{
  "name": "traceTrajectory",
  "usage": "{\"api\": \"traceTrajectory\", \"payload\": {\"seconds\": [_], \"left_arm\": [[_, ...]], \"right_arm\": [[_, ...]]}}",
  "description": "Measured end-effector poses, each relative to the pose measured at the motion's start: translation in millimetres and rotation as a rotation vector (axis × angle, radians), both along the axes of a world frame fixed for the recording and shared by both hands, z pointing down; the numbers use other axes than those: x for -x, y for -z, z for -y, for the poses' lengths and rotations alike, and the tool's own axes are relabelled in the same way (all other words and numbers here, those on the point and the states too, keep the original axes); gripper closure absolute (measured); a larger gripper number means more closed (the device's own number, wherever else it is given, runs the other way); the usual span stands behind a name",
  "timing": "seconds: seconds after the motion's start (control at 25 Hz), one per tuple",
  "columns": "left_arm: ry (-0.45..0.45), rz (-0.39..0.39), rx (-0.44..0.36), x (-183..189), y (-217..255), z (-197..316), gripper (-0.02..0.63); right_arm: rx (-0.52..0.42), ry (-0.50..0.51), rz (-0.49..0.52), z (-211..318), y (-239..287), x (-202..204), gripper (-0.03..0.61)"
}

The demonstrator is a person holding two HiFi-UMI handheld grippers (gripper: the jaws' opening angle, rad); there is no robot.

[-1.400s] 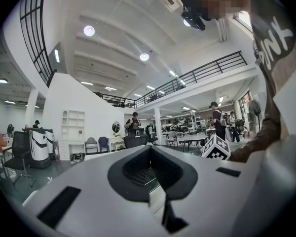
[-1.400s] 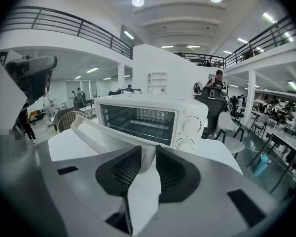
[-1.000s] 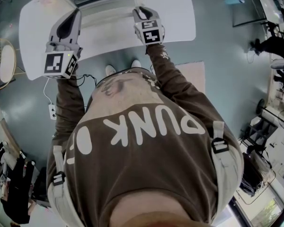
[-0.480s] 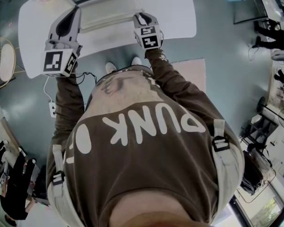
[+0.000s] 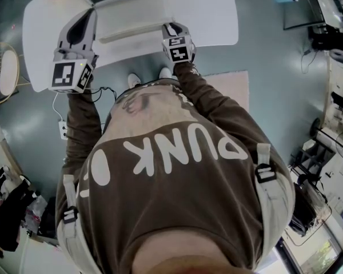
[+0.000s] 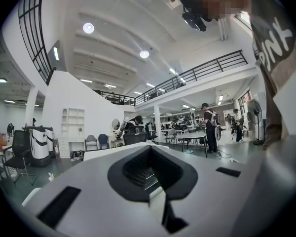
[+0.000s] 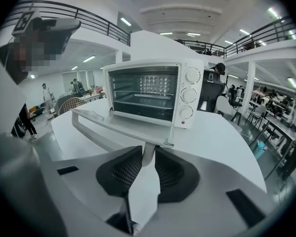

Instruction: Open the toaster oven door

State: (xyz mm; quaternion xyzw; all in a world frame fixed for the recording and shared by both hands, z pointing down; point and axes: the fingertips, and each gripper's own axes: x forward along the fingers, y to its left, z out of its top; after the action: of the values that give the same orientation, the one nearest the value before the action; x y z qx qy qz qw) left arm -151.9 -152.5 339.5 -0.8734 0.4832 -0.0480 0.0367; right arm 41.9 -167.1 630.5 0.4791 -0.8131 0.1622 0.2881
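- At the tips of the right claw [image 7: 147, 157], the pale bar handle [image 7: 103, 132] of the drop-down glass door [image 7: 123, 125] is pinched between narrowed jaws. The grip is near the bar's right end, a hold that lets the person steer the panel about its hinge.
- Just beyond that claw, the door lies close to level, jutting from the boxy white toaster oven [image 7: 153, 90] toward the person. The wire racks inside show uncovered, so the opening looks all but done.
- Ahead of the right claw and a little to its right, three round white knobs [image 7: 188, 93] line the oven's front panel, clear of the grip.
- Beneath both claws spreads the white oval worktop [image 5: 217, 16], which carries the oven. The right claw hangs close to the edge nearest the person.
- Well to the left of the right claw, the left claw [image 5: 89, 16] hovers over the worktop's left part, apart from the oven. Its jaws stand together on nothing, and its camera takes in the hall rather than the oven, so it seems parked out of the door's swing.
- What likely remains for the right claw is to let go and draw back. Releasing only once the door rests at its stop would keep the door from bouncing.
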Motion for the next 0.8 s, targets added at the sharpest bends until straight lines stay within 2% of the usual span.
{"api": "traceTrajectory", "payload": {"seconds": [0.8], "left_arm": [[0.013, 0.022, 0.016, 7.6, -4.6, -6.4, 0.611]], "right_arm": [[0.024, -0.047, -0.024, -15.0, -86.7, -0.9, 0.484]]}}
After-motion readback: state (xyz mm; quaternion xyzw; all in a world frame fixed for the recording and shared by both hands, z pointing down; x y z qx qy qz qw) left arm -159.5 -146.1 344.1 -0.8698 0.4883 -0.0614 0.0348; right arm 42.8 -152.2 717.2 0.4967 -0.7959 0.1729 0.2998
